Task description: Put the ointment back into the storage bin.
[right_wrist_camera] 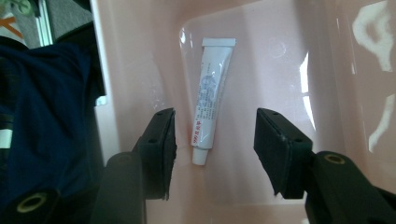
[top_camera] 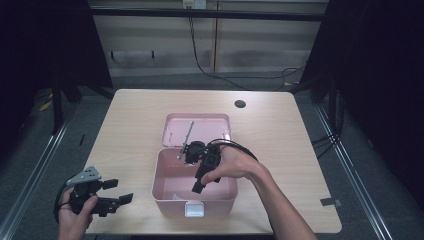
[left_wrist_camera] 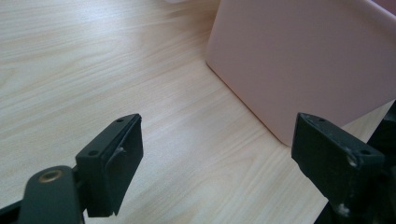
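One tube (right_wrist_camera: 211, 95) lies flat inside the pink box (top_camera: 165, 190) — right gripper (right_wrist_camera: 212, 149) above it, spread, empty; left gripper (left_wrist_camera: 215, 163) beside box, spread. Lid (top_camera: 215, 125) not yet closed.

A light wooden table (top_camera: 125, 130) with rounded corners has a dark round hole (top_camera: 240, 104) near its far edge. Behind it stands a pale cabinet (top_camera: 165, 40), and a black cable (top_camera: 200, 60) hangs down its front to the grey floor (top_camera: 30, 150).
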Demonstrator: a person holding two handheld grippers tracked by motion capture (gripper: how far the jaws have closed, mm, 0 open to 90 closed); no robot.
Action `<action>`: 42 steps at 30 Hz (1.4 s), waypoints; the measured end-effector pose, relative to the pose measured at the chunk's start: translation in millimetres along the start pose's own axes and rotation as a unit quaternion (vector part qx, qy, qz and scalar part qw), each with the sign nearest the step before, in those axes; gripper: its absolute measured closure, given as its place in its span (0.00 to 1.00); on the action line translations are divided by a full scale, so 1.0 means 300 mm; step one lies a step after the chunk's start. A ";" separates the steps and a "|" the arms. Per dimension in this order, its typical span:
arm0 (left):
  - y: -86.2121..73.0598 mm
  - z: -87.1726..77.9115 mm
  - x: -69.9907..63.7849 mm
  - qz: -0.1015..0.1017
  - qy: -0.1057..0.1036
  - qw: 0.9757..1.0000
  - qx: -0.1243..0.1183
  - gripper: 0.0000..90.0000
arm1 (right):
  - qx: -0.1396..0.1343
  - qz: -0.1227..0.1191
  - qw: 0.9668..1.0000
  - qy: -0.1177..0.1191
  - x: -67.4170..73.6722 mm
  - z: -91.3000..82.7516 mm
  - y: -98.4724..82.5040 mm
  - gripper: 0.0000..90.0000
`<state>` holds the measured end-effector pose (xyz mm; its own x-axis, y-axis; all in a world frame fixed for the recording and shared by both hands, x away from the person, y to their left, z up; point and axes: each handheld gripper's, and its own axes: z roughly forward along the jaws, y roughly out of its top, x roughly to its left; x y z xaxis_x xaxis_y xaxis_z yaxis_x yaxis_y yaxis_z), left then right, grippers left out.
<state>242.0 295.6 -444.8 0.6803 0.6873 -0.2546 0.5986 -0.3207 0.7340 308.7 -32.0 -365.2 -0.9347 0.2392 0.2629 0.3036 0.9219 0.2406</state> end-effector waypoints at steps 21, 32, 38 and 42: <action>0.000 0.003 0.000 0.001 0.001 1.000 0.003 0.19 | -0.043 0.030 0.998 -0.021 0.017 -0.106 -0.119 0.38; -0.001 0.003 0.001 -0.001 0.001 1.000 0.004 0.19 | -0.078 0.046 0.995 -0.045 0.034 -0.163 -0.229 0.37; -0.001 0.004 0.000 -0.001 0.002 1.000 0.004 0.19 | -0.100 0.061 0.991 -0.057 0.052 -0.180 -0.299 0.37; -0.001 0.004 0.000 -0.001 0.003 1.000 0.004 0.19 | -0.116 0.064 0.989 -0.067 0.059 -0.197 -0.343 0.38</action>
<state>242.3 294.9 -445.8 0.6775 0.6910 -0.2521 0.6029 -0.3254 0.7284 271.9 -140.6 -330.0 -0.8974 0.4018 0.1822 0.4404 0.7911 0.4245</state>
